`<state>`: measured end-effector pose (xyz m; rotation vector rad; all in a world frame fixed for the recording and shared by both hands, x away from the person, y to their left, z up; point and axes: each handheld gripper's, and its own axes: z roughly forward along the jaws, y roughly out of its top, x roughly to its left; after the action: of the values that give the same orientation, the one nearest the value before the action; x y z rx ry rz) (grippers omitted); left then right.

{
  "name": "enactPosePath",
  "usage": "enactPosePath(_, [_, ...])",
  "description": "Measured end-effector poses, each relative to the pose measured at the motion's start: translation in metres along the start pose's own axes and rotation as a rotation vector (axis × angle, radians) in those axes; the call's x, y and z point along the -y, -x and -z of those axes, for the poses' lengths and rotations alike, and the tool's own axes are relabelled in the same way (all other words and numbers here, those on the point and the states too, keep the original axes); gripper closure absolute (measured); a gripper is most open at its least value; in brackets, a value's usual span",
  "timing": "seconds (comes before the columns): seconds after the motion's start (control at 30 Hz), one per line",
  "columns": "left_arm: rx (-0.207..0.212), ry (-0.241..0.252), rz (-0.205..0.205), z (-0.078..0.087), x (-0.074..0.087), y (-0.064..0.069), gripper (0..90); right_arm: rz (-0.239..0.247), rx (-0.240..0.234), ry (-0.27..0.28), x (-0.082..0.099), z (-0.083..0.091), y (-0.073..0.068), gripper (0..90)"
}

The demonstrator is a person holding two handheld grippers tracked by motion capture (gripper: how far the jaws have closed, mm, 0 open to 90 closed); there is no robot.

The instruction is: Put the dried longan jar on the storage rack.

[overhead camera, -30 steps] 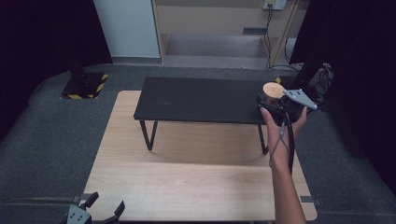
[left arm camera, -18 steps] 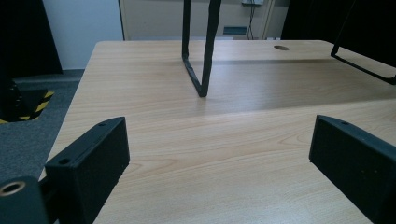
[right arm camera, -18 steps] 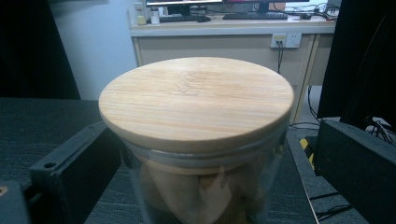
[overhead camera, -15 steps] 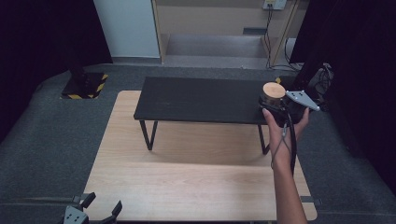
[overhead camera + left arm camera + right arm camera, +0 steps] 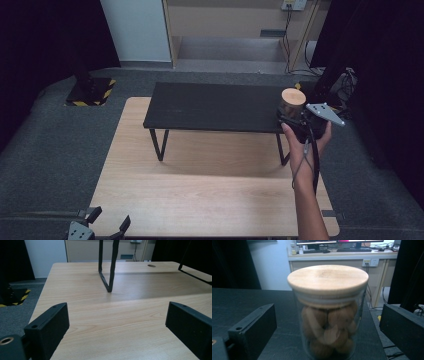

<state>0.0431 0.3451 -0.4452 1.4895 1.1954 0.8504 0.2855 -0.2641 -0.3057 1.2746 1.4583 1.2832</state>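
A glass jar (image 5: 292, 104) with a flat wooden lid stands at the right end of the black bench top (image 5: 215, 106). In the right gripper view the jar (image 5: 328, 315) holds brown nuts and sits between my right gripper's (image 5: 328, 325) jaws, with a gap on each side. A hand holds my right gripper (image 5: 291, 120) open just in front of the jar. My left gripper (image 5: 106, 223) rests low at the near left corner of the wooden table (image 5: 210, 190). It is open (image 5: 117, 320) with nothing between its jaws.
The black bench stands on thin metal legs (image 5: 108, 277) on the wooden table. A round cable hole (image 5: 151, 265) lies in the tabletop's far side. Grey carpet surrounds the table; a yellow-black striped base (image 5: 90, 92) stands at the back left. Cables hang at the back right.
The right hand and gripper have shifted very slightly by the jar. The left gripper has dipped a little toward the near edge.
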Motion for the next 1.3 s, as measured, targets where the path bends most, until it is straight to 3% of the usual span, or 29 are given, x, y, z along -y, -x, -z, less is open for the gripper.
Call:
enactPosePath(0.3, [0.001, 0.000, -0.010, -0.004, -0.003, -0.002, 3.7, 0.014, -0.026, -0.002, 0.014, 0.024, 0.000, 1.3])
enactPosePath(0.67, [0.011, 0.004, -0.051, -0.017, -0.015, -0.002, 3.6, 0.008, -0.059, 0.002, 0.058, 0.067, -0.009, 1.3])
enactPosePath(0.77, [0.012, 0.005, -0.058, -0.021, -0.018, -0.002, 3.6, -0.004, -0.058, 0.012, 0.073, 0.083, -0.012, 1.3])
enactPosePath(1.3, [0.016, 0.002, -0.076, -0.033, -0.025, -0.001, 3.6, -0.030, -0.020, -0.005, 0.112, 0.123, -0.015, 1.7])
